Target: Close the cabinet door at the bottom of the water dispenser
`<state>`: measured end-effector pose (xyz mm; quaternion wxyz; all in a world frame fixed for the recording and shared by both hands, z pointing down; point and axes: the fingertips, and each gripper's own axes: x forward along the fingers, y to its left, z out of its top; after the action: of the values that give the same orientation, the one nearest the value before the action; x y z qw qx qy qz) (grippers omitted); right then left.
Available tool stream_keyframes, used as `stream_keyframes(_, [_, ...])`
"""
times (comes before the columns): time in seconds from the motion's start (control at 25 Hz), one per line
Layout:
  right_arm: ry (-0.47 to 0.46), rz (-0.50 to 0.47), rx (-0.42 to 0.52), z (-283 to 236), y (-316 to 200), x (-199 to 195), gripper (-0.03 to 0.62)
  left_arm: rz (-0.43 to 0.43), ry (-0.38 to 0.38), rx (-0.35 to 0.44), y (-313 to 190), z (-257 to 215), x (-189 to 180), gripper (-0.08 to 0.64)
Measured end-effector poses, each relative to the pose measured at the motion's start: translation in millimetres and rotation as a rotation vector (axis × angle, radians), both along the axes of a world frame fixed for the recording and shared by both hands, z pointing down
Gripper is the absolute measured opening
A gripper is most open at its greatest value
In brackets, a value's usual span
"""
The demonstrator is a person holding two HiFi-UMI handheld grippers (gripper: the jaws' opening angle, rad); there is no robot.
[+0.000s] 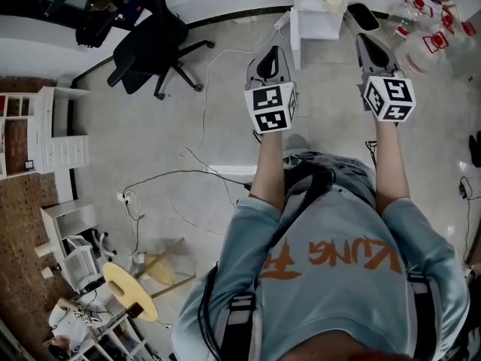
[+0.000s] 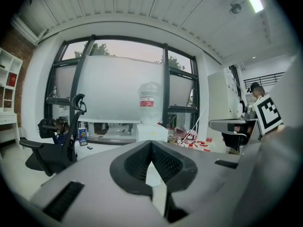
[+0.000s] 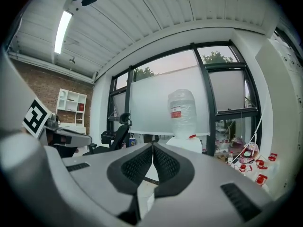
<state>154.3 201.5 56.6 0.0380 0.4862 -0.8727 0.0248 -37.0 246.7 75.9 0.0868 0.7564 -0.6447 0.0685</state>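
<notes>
The left claw (image 2: 151, 144) and the right claw (image 3: 152, 147) were each pressed together, holding nothing. The water dispenser (image 1: 319, 15) stood at the upper middle of the head view, beyond both.

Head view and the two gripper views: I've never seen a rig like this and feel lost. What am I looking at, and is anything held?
No robot: a person holds a two-jaw gripper in each hand. The head view looks down from the person's head at both arms over the floor. The other pictures come from cameras riding on the left gripper and right gripper, looking along their jaws. Both are shut, holding nothing. Ahead stands the white water dispenser with a bottle on top.
</notes>
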Motion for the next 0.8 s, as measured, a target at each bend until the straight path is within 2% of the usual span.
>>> stream_keyframes(0.2, [-0.026, 0.019, 0.010, -9.8, -15.3, 17.6, 0.028, -0.024, 0.001, 0.033, -16.7, -19.3, -4.4, 0.011])
stream_keyframes(0.32, [-0.034, 0.012, 0.010, -11.4, -26.5, 13.2, 0.028, -0.024, 0.005, 0.042, -26.6, -25.8, -6.8, 0.011])
stream_keyframes(0.6, [-0.002, 0.019, -0.016, 13.4, -63.0, 1.4, 0.028, -0.001, 0.032, 0.031, -71.0, -4.9, -11.9, 0.011])
stream_keyframes(0.8, [0.009, 0.060, -0.031, 15.3, -113.1, 2.7, 0.028, 0.025, 0.052, -0.004, -122.3, 10.4, -14.2, 0.011])
